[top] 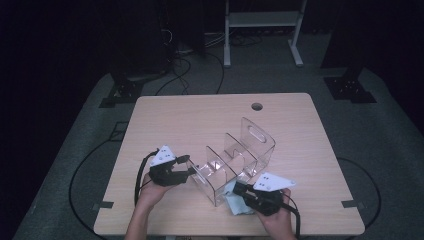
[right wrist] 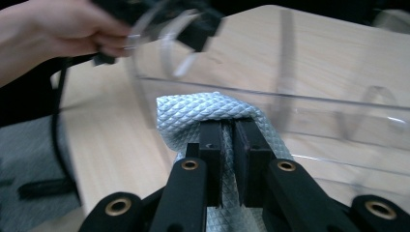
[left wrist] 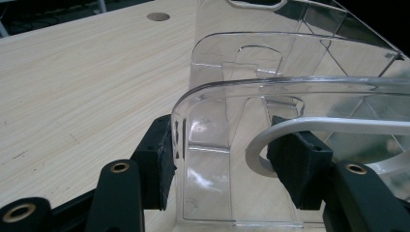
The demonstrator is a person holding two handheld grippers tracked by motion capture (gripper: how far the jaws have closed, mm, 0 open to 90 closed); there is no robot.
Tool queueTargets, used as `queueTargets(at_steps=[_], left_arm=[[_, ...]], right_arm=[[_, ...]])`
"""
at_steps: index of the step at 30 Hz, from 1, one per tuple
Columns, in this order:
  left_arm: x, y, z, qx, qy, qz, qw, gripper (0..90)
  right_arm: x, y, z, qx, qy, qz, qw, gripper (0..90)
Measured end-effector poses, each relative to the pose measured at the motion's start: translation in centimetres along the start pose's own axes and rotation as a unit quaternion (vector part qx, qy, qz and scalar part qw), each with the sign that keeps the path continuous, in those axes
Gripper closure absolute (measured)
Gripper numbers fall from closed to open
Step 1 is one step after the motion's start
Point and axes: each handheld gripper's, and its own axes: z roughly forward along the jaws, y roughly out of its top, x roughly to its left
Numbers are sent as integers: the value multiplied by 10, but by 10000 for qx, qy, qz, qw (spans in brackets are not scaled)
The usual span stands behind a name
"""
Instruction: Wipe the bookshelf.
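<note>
Overhead, left tool point(top: 186, 165) clamps clear organizer point(top: 235, 160), right tool point(right wrist: 228, 140) pinches cloth point(right wrist: 203, 113), prob. microfibre.

The organizer point(top: 235, 162) is clear, glossy plastic, smooth-walled, with bright glints along its curved rims; a smooth white matt band point(left wrist: 309, 128) shows through its near wall. The cloth point(right wrist: 212, 113), at about 5 o'clock of the organizer, is pale blue-grey fabric with a fine diamond weave, matt and slightly rough. The table point(top: 180, 120) is light wood-grain laminate, smooth with a dull sheen. Both grippers, left gripper point(top: 186, 165) and right gripper point(top: 237, 189), are matt black plastic with brass-coloured metal insets; their pads point(left wrist: 162, 164) look rubbery and ribbed.
</note>
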Motion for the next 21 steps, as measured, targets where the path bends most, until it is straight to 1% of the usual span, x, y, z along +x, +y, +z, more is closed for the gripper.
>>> queueTargets(at_steps=[1, 2, 3, 4, 7, 8, 9, 13, 15, 16, 17, 20, 21], left_arm=[[0, 0, 0, -2, -3, -2, 10000, 446], [0, 0, 0, -1, -9, -8, 10000, 446], [0, 0, 1, 0, -12, -4, 10000, 446], [0, 0, 0, 2, -13, -4, 10000, 446], [0, 0, 0, 1, -9, 17, 10000, 446], [0, 0, 0, 0, -8, 15, 10000, 446], [0, 0, 0, -1, -4, 18, 10000, 446], [0, 0, 0, -1, -11, 13, 10000, 446], [0, 0, 0, 3, -15, 17, 10000, 446], [0, 0, 0, 1, -14, 12, 10000, 446], [1, 0, 0, -3, -11, 19, 10000, 446], [0, 0, 0, -2, -11, 19, 10000, 446], [0, 0, 0, -2, -10, 16, 10000, 446]], right_arm=[[-4, -1, -1, -27, -55, 28, 10000, 824], [-6, -1, -2, -36, -77, 78, 9999, 824], [-6, -1, -2, -39, -80, 71, 9999, 825], [-4, -2, -1, -28, -92, 64, 9999, 824], [2, -4, 4, 75, 4, -17, 10000, 825], [1, -4, 4, 76, 17, -31, 10000, 825], [-1, -4, 4, 80, 37, -24, 10000, 824], [-13, -4, -3, 7, -174, 136, 9998, 824], [-15, -6, -3, -1, -199, 193, 9996, 824], [-14, -6, -2, 7, -210, 181, 9996, 825], [-11, -6, -1, 28, -169, 174, 9997, 825], [-1, -7, 6, 108, 46, 69, 9999, 825], [1, -7, 7, 137, 52, 22, 9999, 824]])
